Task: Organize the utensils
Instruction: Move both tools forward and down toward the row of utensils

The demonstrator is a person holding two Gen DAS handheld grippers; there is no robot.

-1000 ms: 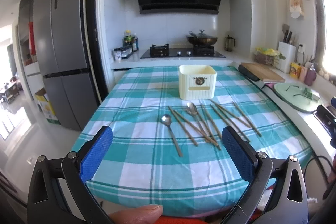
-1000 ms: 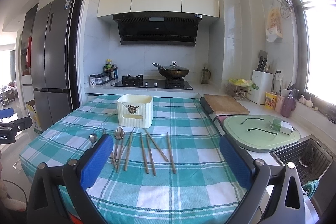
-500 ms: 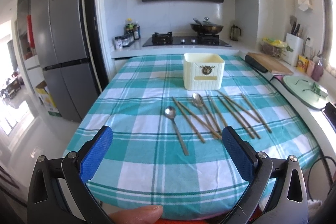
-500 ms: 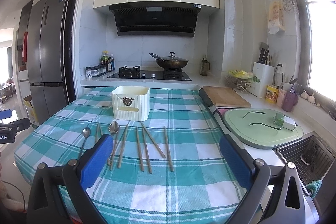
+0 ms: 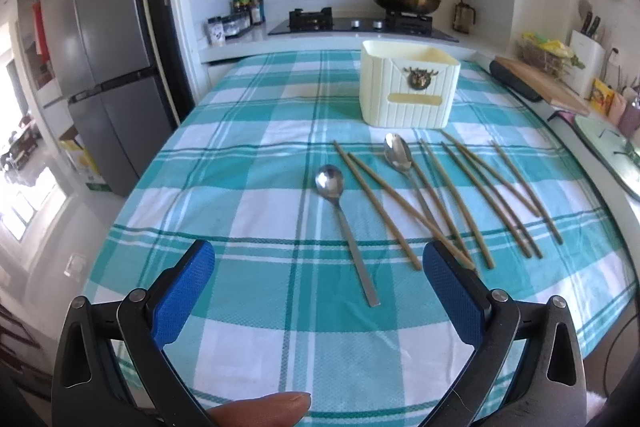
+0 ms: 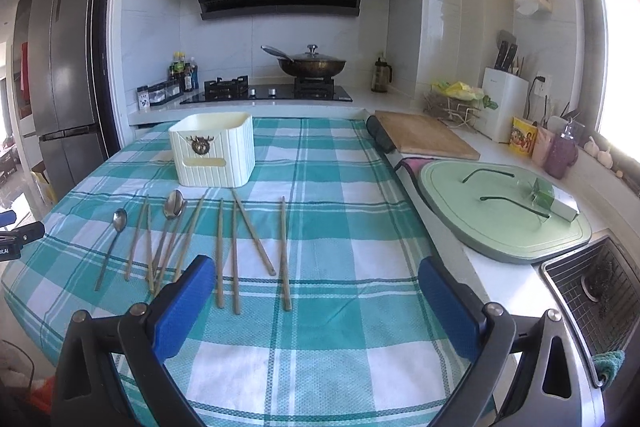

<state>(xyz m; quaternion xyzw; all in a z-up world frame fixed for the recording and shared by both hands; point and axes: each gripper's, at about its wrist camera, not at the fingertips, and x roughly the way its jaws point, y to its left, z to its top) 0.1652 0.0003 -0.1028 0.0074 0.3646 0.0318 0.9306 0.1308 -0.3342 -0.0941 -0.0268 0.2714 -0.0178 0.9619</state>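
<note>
Nothing has been sorted yet, as far as these views show. The cream holder (image 5: 408, 91) stands on the far half of the bench (image 5: 248, 155), upright on the checked cloth, and its inside is hidden from both cameras, so whether anything is in it cannot be told.

All the utensils in view lie loose on the cloth just in front of the holder. A spoon (image 5: 344, 223) lies at the left of the spread, bowl toward the holder and handle toward the near edge. A second spoon (image 5: 400, 157) lies to its right, its handle running under or among crossed chopsticks (image 5: 460, 199). More chopsticks fan out to the right, some paired, some crossing.

The left claw (image 5: 318, 301) hangs over the near edge of the bench, its blue pads wide apart and holding nothing, lined up roughly with the left spoon's handle. The right claw (image 6: 316, 307) is likewise spread apart and empty, above the near right part of the cloth, by the near ends of the right-hand chopsticks (image 6: 234, 251).

By my reckoning the whole job remains: every spoon and chopstick has to be gathered and stood in the holder.
</note>
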